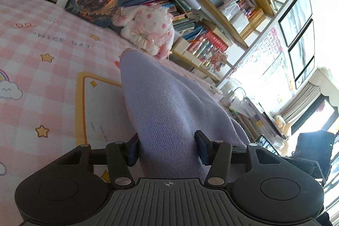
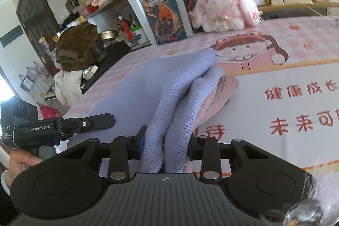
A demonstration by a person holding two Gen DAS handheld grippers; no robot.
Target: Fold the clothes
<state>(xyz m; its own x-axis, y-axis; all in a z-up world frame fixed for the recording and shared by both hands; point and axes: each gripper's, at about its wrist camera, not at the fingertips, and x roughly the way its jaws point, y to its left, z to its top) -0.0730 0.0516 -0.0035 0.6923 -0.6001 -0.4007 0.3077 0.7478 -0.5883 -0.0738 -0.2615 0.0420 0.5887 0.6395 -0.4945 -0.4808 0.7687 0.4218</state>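
- The left black two-finger gripper (image 1: 167, 147) is clenched on a bunched fold of the lavender knitted garment (image 1: 161, 111), cloth filling the gap between its blue pads.
- The right black two-finger gripper (image 2: 166, 144) likewise grips the lavender knit (image 2: 169, 88), two thick folds pinched together.
- From each gripper the cloth's long axis runs toward twelve o'clock, ending in a corner lying on the pink checked printed bedsheet (image 1: 31, 39).
- At one o'clock in the right view, a pink layer (image 2: 224, 88) peeks beneath.
- Both hands look equally near; the fold probably turns on carrying both held edges forward together.
- Beyond sits a white plush rabbit with pink bows (image 2: 222, 7).
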